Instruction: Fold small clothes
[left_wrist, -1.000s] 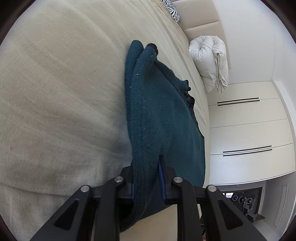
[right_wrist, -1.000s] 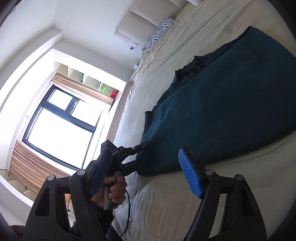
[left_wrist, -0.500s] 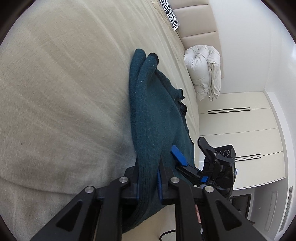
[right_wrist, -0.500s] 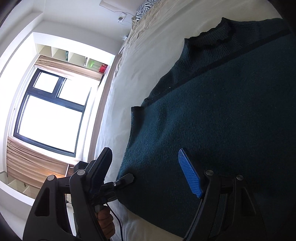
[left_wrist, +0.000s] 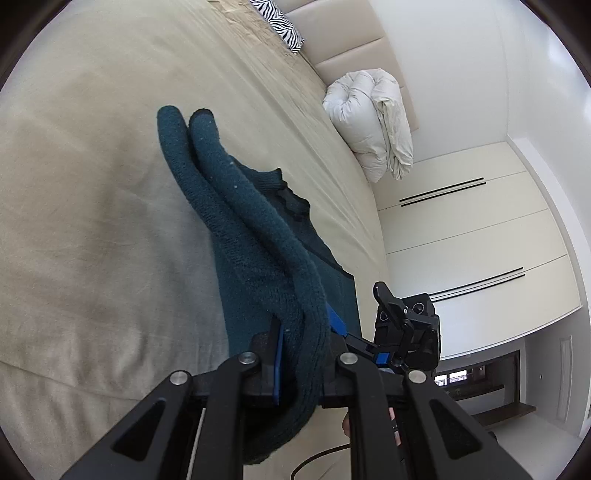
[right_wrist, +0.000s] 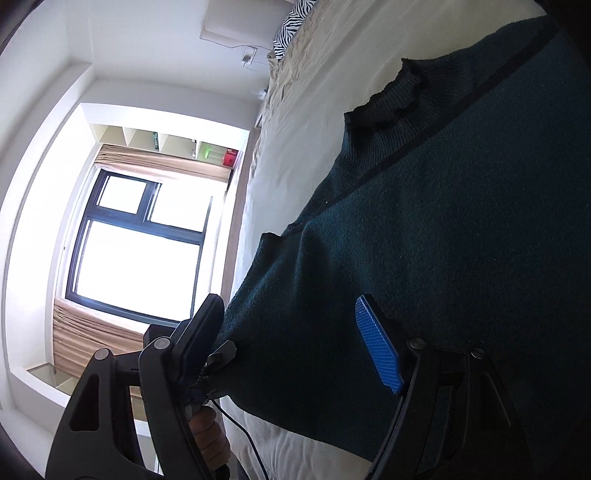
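Observation:
A dark teal knitted sweater (left_wrist: 258, 258) lies on the beige bed (left_wrist: 92, 184), its collar toward the headboard. My left gripper (left_wrist: 301, 354) is shut on a bunched fold of the sweater's near edge, lifted off the sheet. In the right wrist view the sweater (right_wrist: 443, 240) fills the right side, and the left gripper (right_wrist: 218, 356) pinches its lower left corner. My right gripper (right_wrist: 291, 332) is open over the hem, blue pads wide apart and not pressing the cloth. The right gripper (left_wrist: 360, 306) also shows just right of the left one.
A zebra-print pillow (left_wrist: 280, 22) and a rolled white duvet (left_wrist: 373, 122) lie near the headboard. White wardrobe doors (left_wrist: 461, 240) stand beyond the bed's far side. A large window (right_wrist: 140, 251) with curtains is on the other side. A hand (right_wrist: 207, 435) holds the left gripper's handle.
The left gripper has lifted the pinched sweater edge off the bed. The right gripper has moved in over the hem, close beside the left one, and stays open.

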